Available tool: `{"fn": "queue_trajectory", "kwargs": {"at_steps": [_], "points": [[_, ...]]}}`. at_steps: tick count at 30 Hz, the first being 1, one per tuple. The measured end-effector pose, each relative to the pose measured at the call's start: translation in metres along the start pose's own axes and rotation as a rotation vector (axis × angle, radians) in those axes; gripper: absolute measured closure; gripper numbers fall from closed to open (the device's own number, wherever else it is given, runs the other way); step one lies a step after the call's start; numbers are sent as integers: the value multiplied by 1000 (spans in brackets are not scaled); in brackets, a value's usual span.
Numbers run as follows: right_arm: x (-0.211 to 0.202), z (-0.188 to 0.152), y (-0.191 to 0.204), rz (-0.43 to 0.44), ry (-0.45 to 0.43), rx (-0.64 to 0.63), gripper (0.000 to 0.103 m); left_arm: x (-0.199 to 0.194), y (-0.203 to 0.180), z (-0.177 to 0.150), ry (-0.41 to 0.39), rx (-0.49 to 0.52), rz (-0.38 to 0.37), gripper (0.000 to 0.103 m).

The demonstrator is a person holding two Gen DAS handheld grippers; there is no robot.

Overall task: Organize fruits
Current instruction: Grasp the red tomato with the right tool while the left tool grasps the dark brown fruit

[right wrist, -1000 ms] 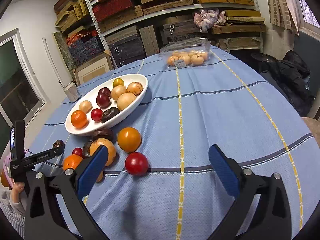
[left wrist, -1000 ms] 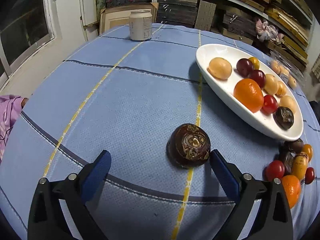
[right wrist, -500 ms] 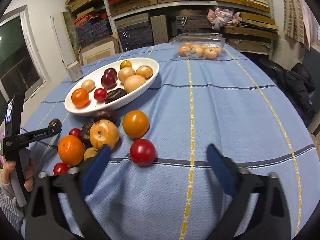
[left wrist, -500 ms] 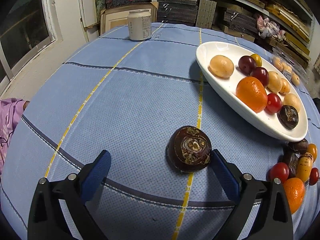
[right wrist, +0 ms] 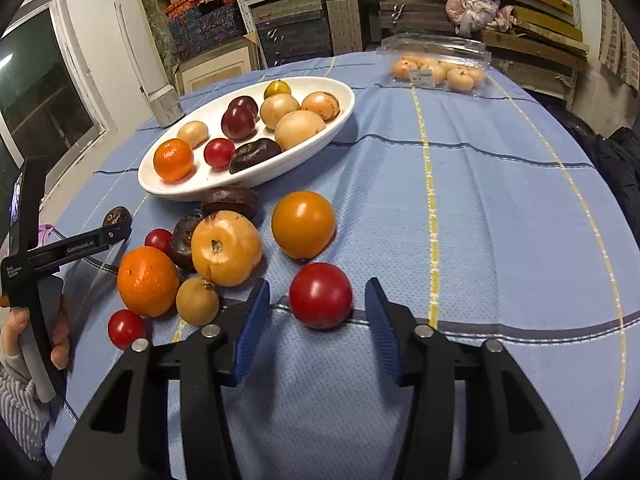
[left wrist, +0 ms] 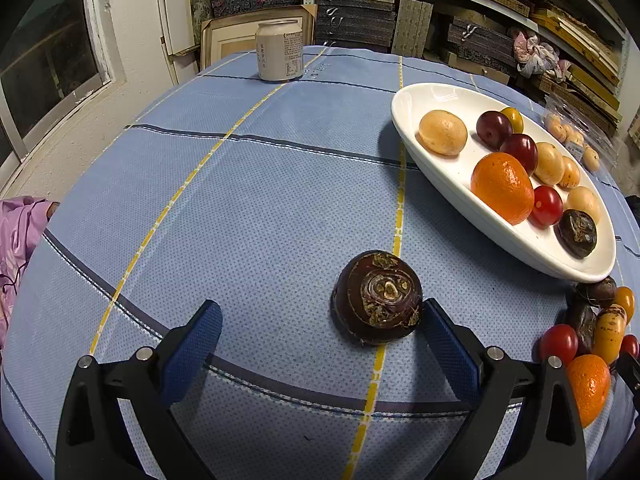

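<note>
Red tomato sits on the blue tablecloth right between the blue pads of the right gripper; the jaws are closing, with a small gap visible on each side of the tomato, so no firm contact on either pad, though the right-hand gap is hard to judge. Just behind it is an orange-yellow tomato, and to its left a loose pile: pale orange persimmon-like fruit, mandarin, small tan fruit, two cherry tomatoes, and dark water chestnuts partly hidden behind the persimmon. The white oval dish behind the pile holds a mandarin, a cherry tomato, plums, tan fruits and one dark chestnut; its near rim overlaps another chestnut on the cloth. In the left wrist view the left gripper stands wide open over the cloth, with a dark water chestnut off-centre inside the gap, touching or almost touching the right-hand pad, well clear of the other pad. The loose pile is cut off at this view's right edge. A can stands at the far table edge; its label is unreadable. A clear plastic punnet of pale fruits sits far back, contents blurred. A hand holding the left gripper's handle is partly cropped at the right-wrist view's left edge.
</note>
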State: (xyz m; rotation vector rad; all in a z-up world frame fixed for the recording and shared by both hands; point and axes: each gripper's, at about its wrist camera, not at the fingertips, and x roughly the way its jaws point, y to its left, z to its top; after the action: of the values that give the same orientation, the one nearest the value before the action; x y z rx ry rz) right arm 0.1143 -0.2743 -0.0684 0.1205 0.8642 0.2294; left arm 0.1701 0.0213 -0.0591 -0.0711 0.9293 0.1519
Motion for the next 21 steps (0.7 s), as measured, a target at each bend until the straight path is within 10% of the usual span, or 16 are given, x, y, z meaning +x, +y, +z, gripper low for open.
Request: {"fn": "queue_trajectory", "kwargs": {"at_steps": [2, 21], "points": [[2, 0, 0, 1, 5, -2, 73, 0, 0, 0, 0, 0, 0, 3], [-5, -6, -7, 31, -2, 40, 73, -7, 13, 3, -25, -52, -84, 8]]}}
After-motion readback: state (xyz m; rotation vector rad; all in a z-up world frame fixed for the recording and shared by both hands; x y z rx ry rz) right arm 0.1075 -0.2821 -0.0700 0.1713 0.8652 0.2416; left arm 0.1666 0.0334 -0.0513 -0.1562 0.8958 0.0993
